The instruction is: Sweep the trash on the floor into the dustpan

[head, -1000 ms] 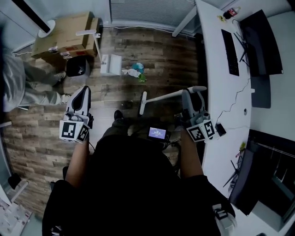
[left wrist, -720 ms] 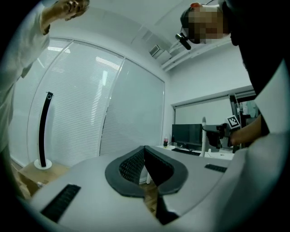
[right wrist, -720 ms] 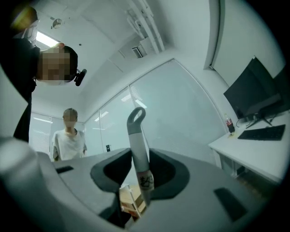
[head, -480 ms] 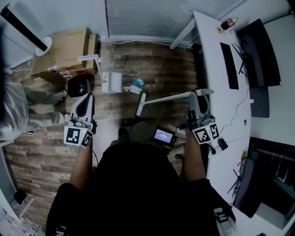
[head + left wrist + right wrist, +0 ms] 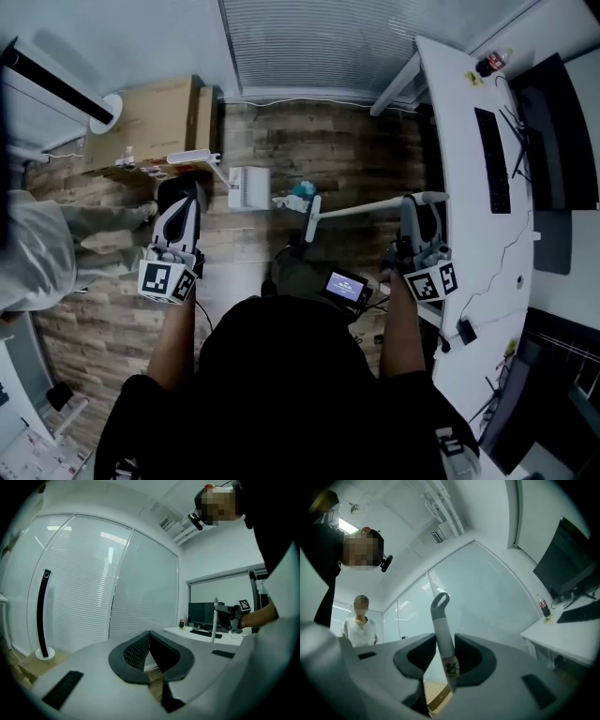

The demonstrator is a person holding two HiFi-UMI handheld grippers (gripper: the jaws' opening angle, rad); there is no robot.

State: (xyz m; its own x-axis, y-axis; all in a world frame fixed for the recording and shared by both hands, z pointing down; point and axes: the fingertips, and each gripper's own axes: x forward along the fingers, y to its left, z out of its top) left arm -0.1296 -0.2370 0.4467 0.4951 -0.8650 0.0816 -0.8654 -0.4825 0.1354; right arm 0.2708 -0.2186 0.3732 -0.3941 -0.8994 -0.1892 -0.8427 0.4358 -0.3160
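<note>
A white dustpan (image 5: pixel 248 186) stands on the wood floor with its long handle (image 5: pixel 192 157) upright. Right of it lies a small heap of teal and white trash (image 5: pixel 296 196). My left gripper (image 5: pixel 186 200) hangs just short of the dustpan handle, shut and empty; in the left gripper view (image 5: pixel 149 637) the pads meet with nothing between them. My right gripper (image 5: pixel 419 201) is shut on the white broom handle (image 5: pixel 442 625). The broom (image 5: pixel 361 205) reaches left, and its head (image 5: pixel 312 218) rests on the floor beside the trash.
A cardboard box (image 5: pixel 150 117) sits against the far wall, beside a tall stand on a round white base (image 5: pixel 105 110). A person in light clothes (image 5: pixel 42 248) stands at the left. A white desk (image 5: pixel 469 187) with keyboard and monitors runs along the right.
I have walked forward, so the dustpan and trash lie closer to both grippers. The broom head has moved up beside the trash. Both grips are unchanged.
</note>
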